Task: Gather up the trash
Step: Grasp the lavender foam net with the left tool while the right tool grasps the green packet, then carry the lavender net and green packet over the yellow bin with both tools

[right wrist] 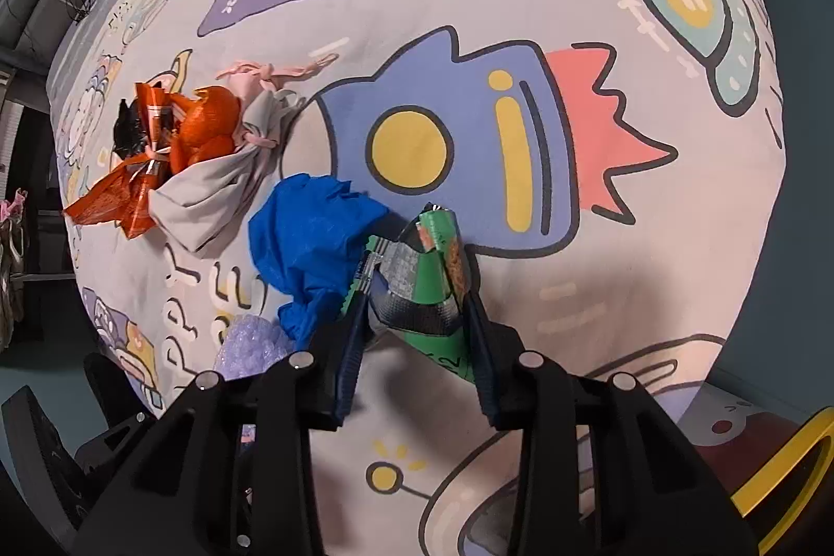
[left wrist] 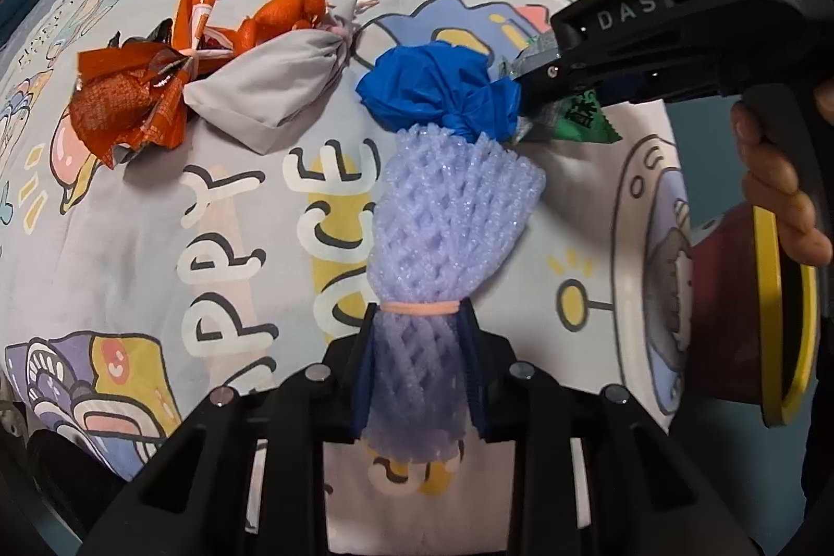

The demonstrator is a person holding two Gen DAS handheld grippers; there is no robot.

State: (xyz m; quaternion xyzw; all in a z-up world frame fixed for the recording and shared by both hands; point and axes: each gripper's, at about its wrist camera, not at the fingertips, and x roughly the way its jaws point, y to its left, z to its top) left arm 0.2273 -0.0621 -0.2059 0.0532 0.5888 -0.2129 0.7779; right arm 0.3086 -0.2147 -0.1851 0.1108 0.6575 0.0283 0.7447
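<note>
Item one: my left gripper, jaws pinching the lilac foam net at its banded end; the rest fans forward over the cartoon bedsheet.

Item two: my right gripper, jaws pinching a green wrapper, crumpled blue glove touching its left finger.

Farther left: grey pouch, orange wrappers, well apart from both tools.

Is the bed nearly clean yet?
Not yet. Nothing looks binned. The left hand-held gripper pinches the purple foam net; the right hand-held gripper pinches the green wrapper. The blue wad, orange wrappers and grey pouch remain.
</note>
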